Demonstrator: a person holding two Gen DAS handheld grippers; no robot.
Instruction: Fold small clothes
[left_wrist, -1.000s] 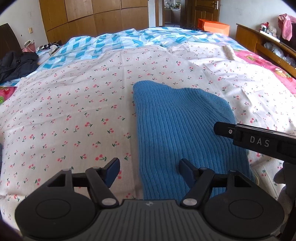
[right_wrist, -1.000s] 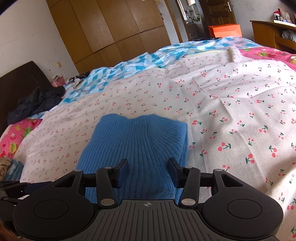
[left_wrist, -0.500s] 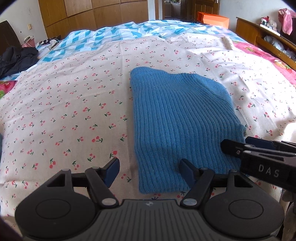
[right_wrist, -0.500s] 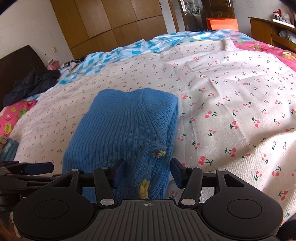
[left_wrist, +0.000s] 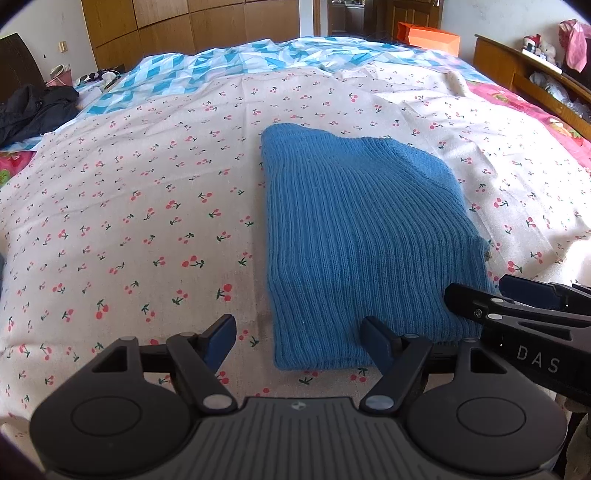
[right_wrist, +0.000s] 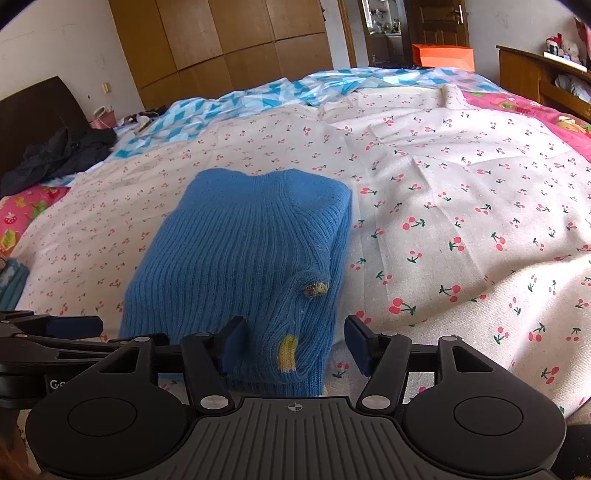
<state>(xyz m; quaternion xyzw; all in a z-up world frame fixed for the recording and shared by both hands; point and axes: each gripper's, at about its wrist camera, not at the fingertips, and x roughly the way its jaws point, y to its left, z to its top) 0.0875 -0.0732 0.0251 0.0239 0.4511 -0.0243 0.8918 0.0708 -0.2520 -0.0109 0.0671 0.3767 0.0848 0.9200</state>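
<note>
Both tongs stand spread with nothing between their pads: the left gripper (left_wrist: 298, 341) over the near left corner of the folded blue knit sweater (left_wrist: 362, 236), the right gripper (right_wrist: 295, 345) over its near right corner, the garment lying flat on the cherry-print sheet (left_wrist: 129, 206). White letters "DAS" show on the right gripper's side in the left view. A small yellow mark (right_wrist: 287, 350) on the sweater's near edge carries lettering too small to read.

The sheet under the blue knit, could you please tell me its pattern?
The sheet is off-white with small red cherries on green stems, clearest in the left wrist view.
</note>
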